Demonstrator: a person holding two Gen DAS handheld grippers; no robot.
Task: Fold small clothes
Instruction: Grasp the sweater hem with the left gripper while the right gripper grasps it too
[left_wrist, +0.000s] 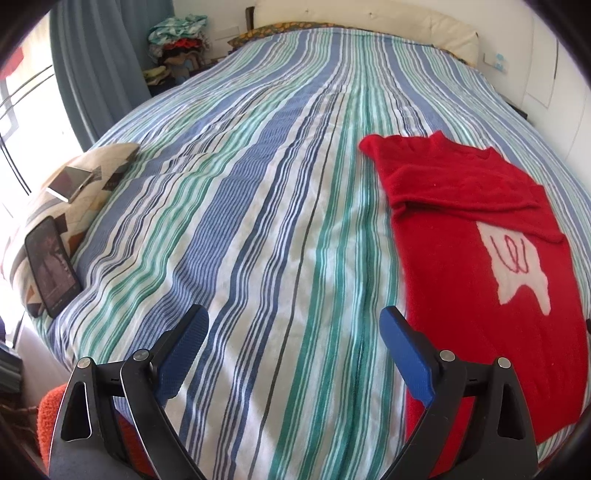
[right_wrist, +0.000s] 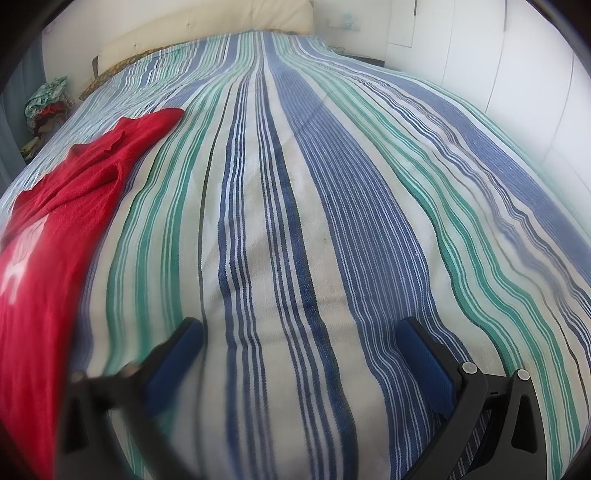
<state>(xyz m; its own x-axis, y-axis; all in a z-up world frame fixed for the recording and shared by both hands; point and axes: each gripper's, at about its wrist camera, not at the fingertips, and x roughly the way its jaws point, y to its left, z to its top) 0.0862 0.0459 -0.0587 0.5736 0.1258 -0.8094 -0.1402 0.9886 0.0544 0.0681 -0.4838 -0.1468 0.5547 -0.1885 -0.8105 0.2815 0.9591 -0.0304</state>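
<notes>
Left wrist view gives you the striped bedspread (left_wrist: 258, 221) filling the frame, with the red knit sweater (left_wrist: 461, 229) lying flat on its right side, one part folded across the top. Your left gripper (left_wrist: 293, 325) hangs over bare stripes just left of the sweater, fingers spread wide with nothing between them. At far left a phone (left_wrist: 51, 266) leans on a patterned pillow (left_wrist: 85, 177). Your right gripper (right_wrist: 299, 332) is likewise spread and empty, right of the sweater.

red sweater (left_wrist: 461, 236) with white patch (left_wrist: 517, 266), looping red scribble on it, perhaps letters, not readable
</notes>
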